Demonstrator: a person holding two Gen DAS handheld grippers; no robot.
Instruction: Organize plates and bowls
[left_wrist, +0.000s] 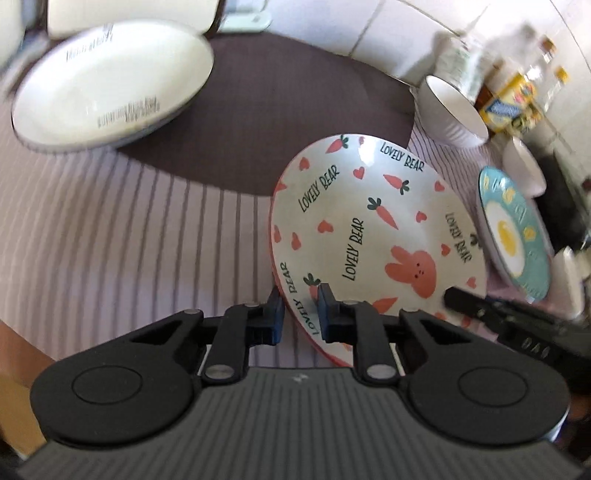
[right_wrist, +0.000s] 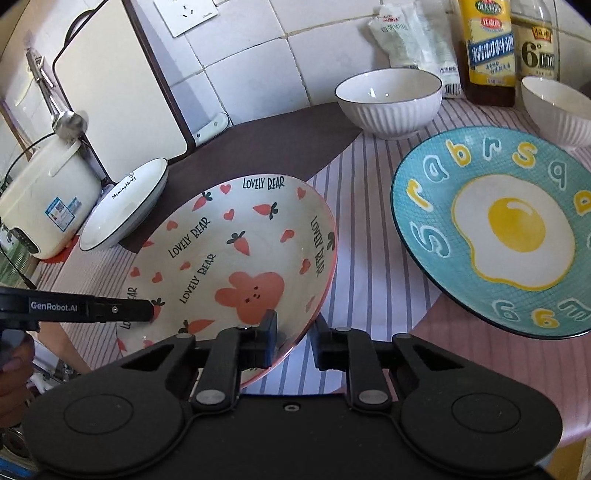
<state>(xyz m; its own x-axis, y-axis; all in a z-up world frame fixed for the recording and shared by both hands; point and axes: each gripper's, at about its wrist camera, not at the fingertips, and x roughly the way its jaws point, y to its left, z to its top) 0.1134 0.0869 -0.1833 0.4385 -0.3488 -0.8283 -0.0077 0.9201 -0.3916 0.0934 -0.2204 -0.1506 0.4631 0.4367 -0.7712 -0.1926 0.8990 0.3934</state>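
- A striped cloth (right_wrist: 373, 266) was spread over the table, with a dark brown mat (right_wrist: 280, 136) laid on it near the wall.
- A cream rice cooker (right_wrist: 48, 199) was seen at the far left, a ladle (right_wrist: 66, 122) propped above it.
- A cutting board (right_wrist: 110, 85) was leaned against the tiled wall (right_wrist: 251, 70).
- Two bottles (right_wrist: 487, 48) and a packet (right_wrist: 417, 40) were stood at the back.

Your bunny plate (right_wrist: 236, 254) sits mid-desk; the egg plate (right_wrist: 495, 236) lies right of it, two bowls (right_wrist: 388, 99) behind toward the wall, the white plate (right_wrist: 125, 205) left by the cooker (right_wrist: 48, 199).
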